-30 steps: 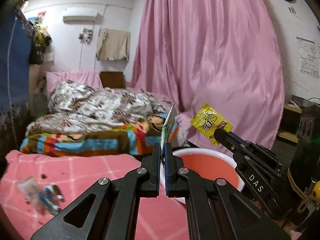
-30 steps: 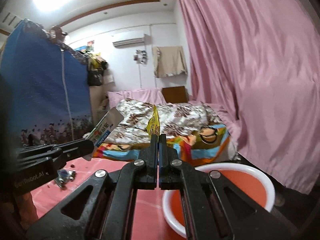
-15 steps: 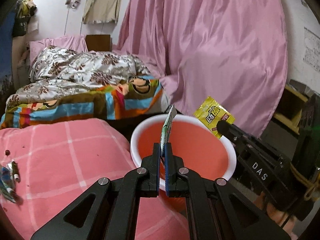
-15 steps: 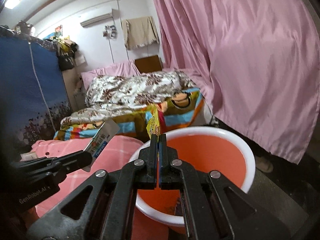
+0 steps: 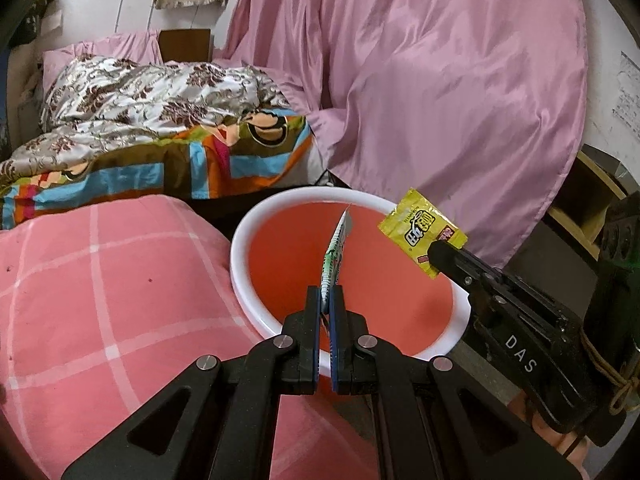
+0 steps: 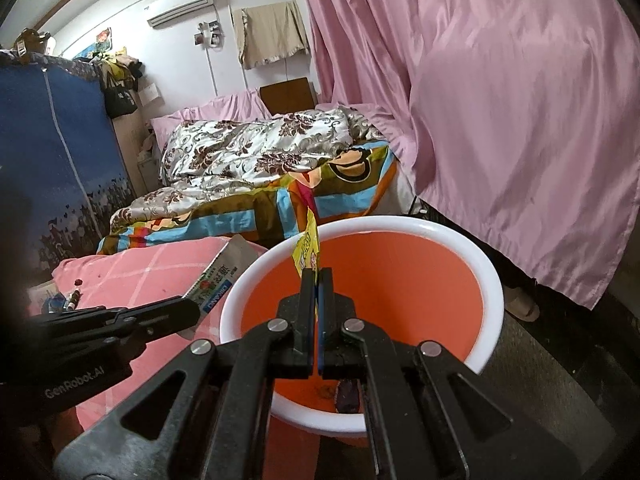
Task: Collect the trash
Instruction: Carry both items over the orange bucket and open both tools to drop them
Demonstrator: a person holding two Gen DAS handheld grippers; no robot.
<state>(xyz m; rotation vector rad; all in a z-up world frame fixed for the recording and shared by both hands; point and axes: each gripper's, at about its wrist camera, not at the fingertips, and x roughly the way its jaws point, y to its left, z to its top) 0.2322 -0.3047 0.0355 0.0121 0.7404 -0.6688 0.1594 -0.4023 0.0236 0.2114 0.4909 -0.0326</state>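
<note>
Both tongs are hanging over the orange bin point(image 5: 304, 248) — the left tongs point(image 5: 329, 308) are pinching a flat wrapper point(image 5: 335, 252) upright, pointing toward twelve o'clock. The right tongs point(image 6: 318, 280) are pinching the yellow sachet point(image 6: 306, 252) — the bin's mouth is lying directly below both, so a release looks like the next step.

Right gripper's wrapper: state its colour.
Yellow with dark and red print; the wrapper shows best in the left wrist view, pinched by the right gripper.

A pink checked bench point(image 5: 120, 280) is lying beside the orange bin point(image 6: 492, 280), touching its rim. Small scraps of litter point(image 6: 68, 300) are resting on the bench's far end, well away from the bin.
</note>
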